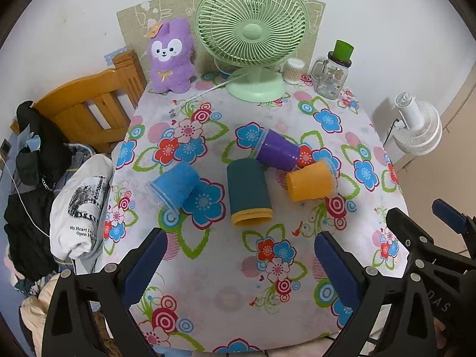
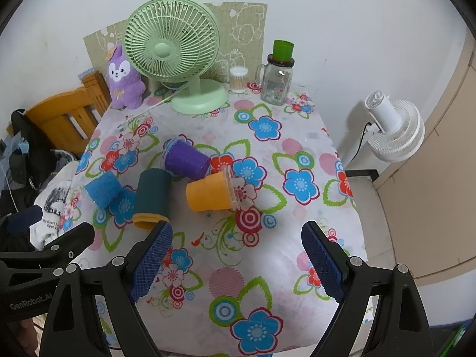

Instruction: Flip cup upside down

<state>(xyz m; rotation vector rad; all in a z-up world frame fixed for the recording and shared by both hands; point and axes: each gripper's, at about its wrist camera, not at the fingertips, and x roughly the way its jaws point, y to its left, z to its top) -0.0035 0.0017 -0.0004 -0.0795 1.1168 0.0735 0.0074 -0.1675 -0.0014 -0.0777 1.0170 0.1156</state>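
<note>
Several cups lie on their sides on the floral tablecloth: a blue cup, a dark teal cup with a yellow rim, a purple cup and an orange cup. They also show in the right wrist view: blue, teal, purple, orange. My left gripper is open and empty, near the table's front edge, short of the teal cup. My right gripper is open and empty, just in front of the orange cup.
A green desk fan, a purple plush, a cotton-swab jar and a glass mug jar with a green cup on top stand at the back. A wooden chair and clothes are left; a white fan right.
</note>
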